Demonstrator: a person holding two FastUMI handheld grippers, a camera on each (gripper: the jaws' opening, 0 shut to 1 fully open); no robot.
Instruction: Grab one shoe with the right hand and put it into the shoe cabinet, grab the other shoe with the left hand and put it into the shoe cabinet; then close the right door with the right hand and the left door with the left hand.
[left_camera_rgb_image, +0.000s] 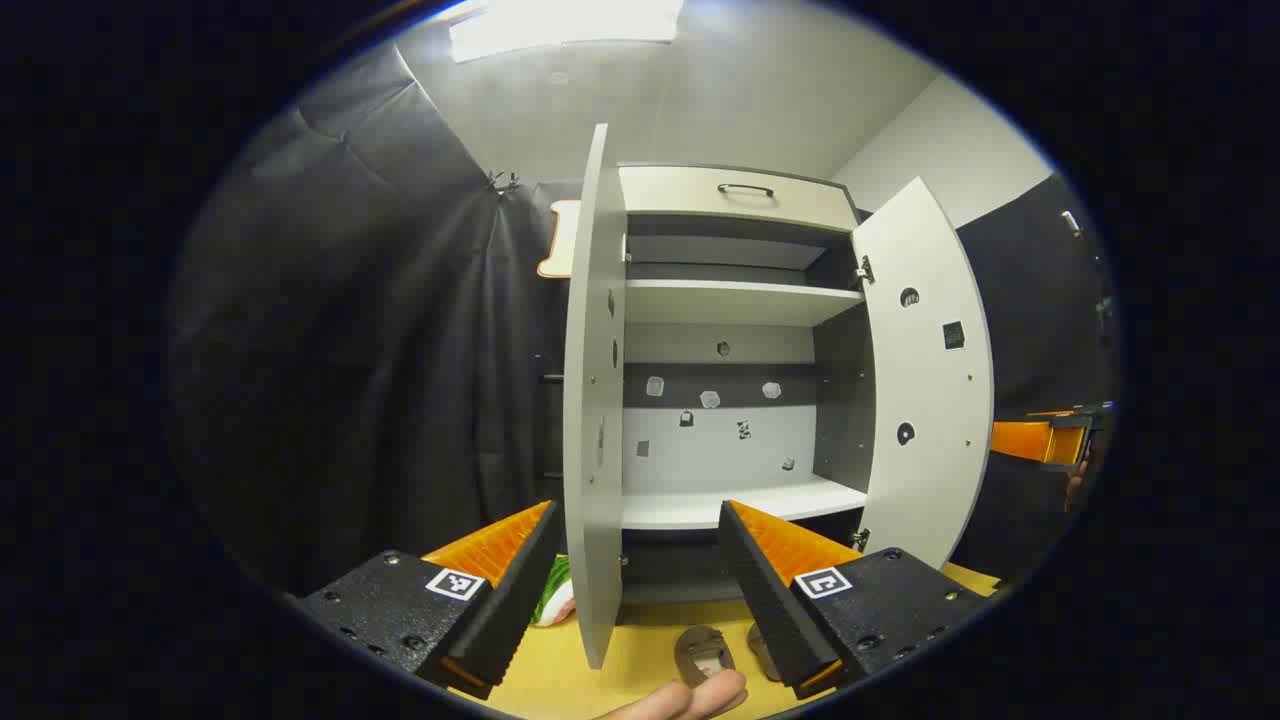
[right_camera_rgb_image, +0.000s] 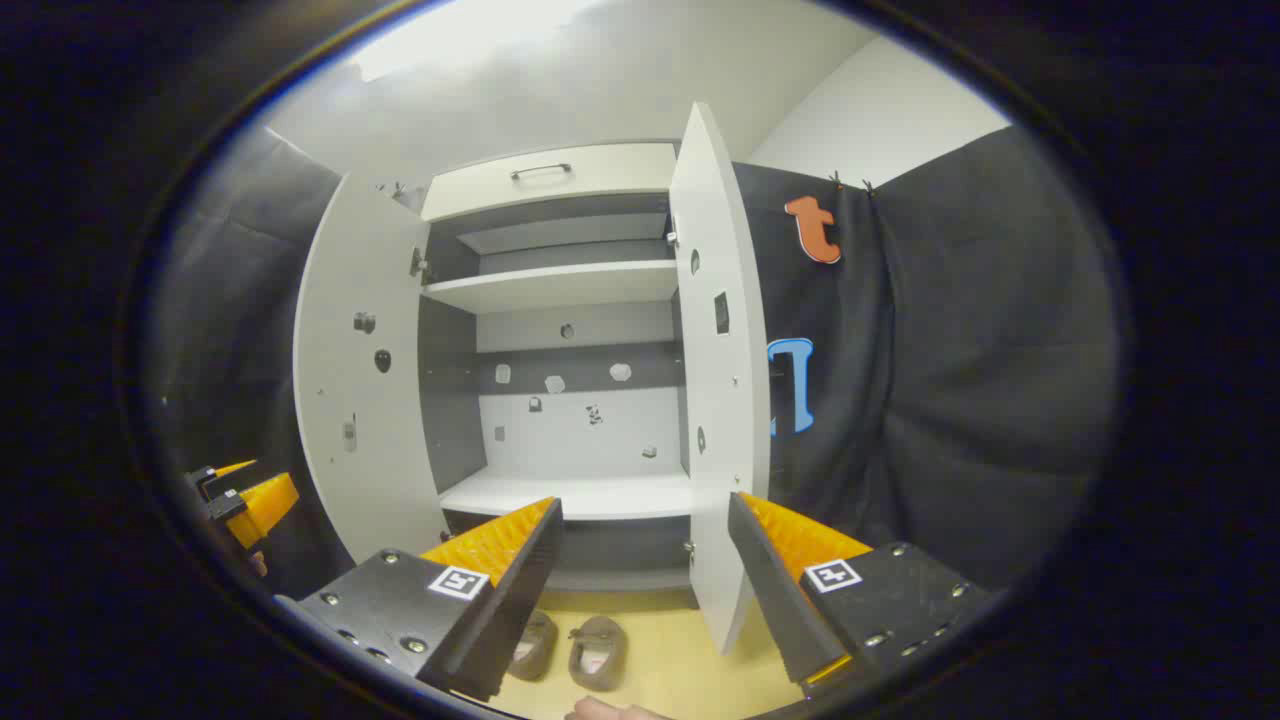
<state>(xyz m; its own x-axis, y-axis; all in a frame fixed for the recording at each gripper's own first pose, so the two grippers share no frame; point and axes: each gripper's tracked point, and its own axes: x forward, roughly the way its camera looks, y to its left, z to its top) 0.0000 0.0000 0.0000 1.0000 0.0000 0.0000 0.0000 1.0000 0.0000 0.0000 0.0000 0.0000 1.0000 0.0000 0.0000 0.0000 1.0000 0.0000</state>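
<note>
Shoes (right_camera_rgb_image: 570, 650): pair on floor before open cabinet (right_camera_rgb_image: 560, 400), toes toward it.
Right tongs (right_camera_rgb_image: 640, 560): spread, empty; shoes at 6 o'clock, nearer.
Left tongs (left_camera_rgb_image: 640, 560): spread, empty.

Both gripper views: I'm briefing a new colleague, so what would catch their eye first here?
The tall shoe cabinet stands in the middle with both doors swung wide open and its pale shelves bare. On the yellow floor in front of it sit two small shoes side by side, just beyond the open right gripper. The left gripper, also open, straddles the edge of the left door.
</note>
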